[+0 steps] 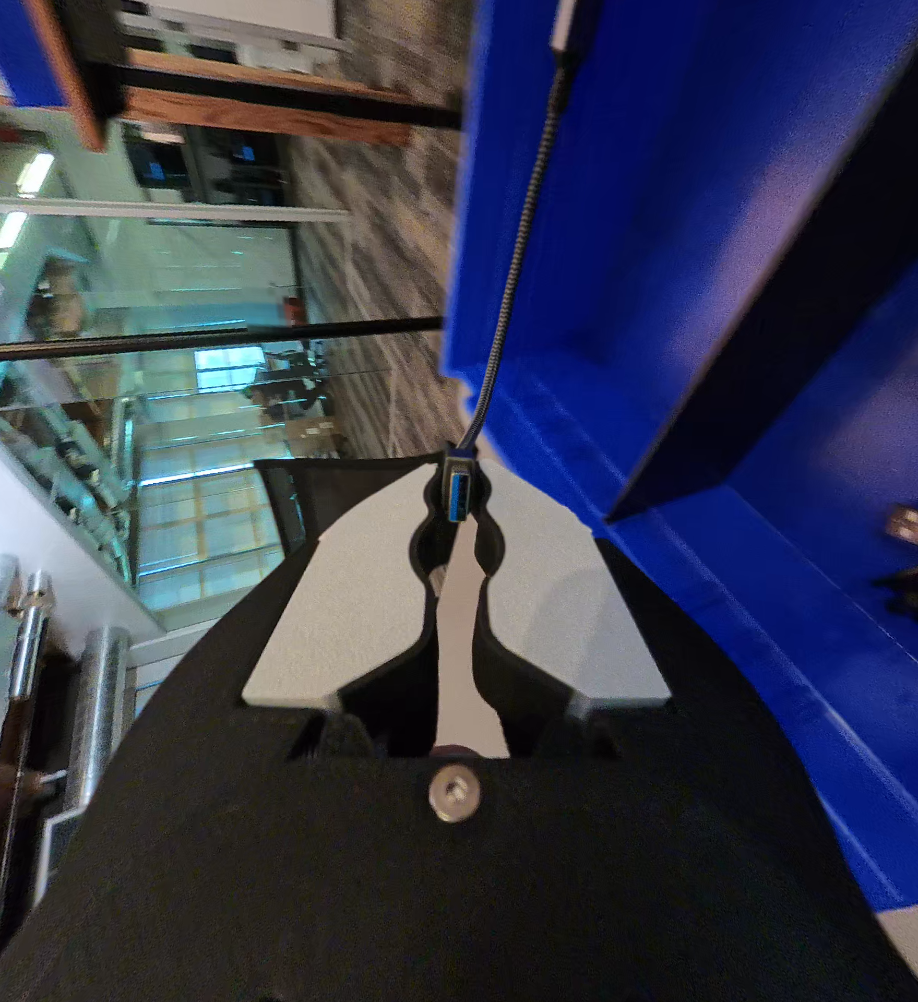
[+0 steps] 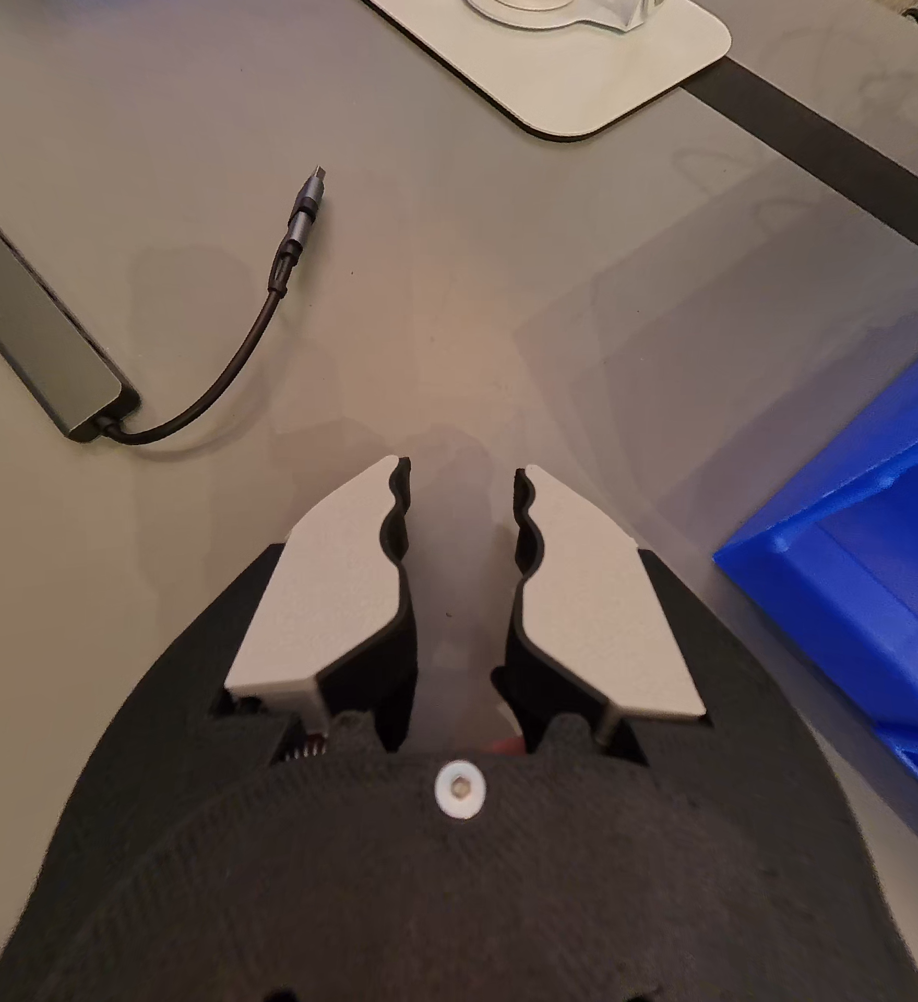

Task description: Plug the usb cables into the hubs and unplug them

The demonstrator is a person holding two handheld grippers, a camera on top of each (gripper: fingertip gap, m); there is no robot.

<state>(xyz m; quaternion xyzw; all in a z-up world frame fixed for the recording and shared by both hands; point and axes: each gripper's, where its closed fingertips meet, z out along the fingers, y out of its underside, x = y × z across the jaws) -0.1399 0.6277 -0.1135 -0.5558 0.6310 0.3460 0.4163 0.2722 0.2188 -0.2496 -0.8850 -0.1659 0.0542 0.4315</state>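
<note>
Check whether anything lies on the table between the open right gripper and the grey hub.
Nothing visible does. Bare table separates the right gripper from the grey hub; only the hub's own short cable curves nearby.

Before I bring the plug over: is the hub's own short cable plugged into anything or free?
Free. The hub lies flat on the table, and its short cable ends in a bare connector resting on the surface.

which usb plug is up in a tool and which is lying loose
The blue-tongued plug on the braided cable is clamped in the left tool; the hub's small grey plug lies on the table.
</note>
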